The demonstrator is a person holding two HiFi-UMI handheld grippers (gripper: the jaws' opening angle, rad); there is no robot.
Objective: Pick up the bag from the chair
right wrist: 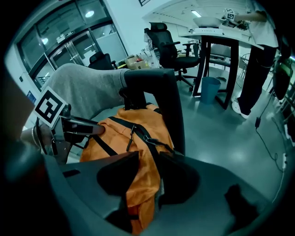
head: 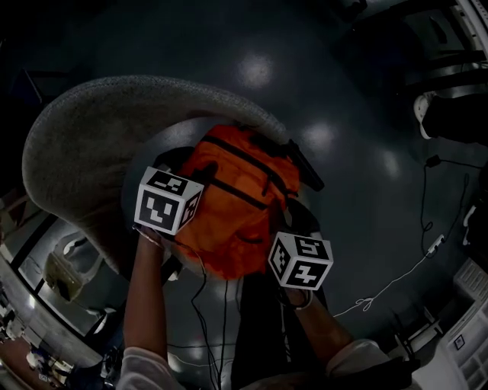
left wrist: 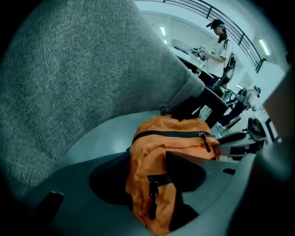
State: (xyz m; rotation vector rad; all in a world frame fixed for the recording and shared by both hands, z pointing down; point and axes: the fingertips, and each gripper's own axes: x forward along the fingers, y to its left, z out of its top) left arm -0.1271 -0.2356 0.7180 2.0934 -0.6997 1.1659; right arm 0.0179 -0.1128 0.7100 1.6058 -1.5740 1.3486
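head view, orange bag (head: pixel 236 202) with black zips, grey chair (head: pixel 84 145)

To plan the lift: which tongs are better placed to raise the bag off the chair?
Left, probably: left tongs grip the bag mid-side; right tongs pinch only its near corner.

the floor (head: pixel 358 145) is dark and glossy and throws back soft spots of ceiling light, with a thin white cable (head: pixel 396 282) trailing across it. off to one side are glass doors (right wrist: pixel 69 46) with a ceiling lamp (right wrist: pixel 90 14) glowing behind them, next to a white wall (right wrist: pixel 131 27). a black office chair (right wrist: pixel 168 46) sits by a tall desk (right wrist: pixel 216 31), a blue bin (right wrist: pixel 211 88) by its legs. a person (right wrist: pixel 258 55) stands at the desk. a dark railing (left wrist: pixel 221 16) runs overhead.
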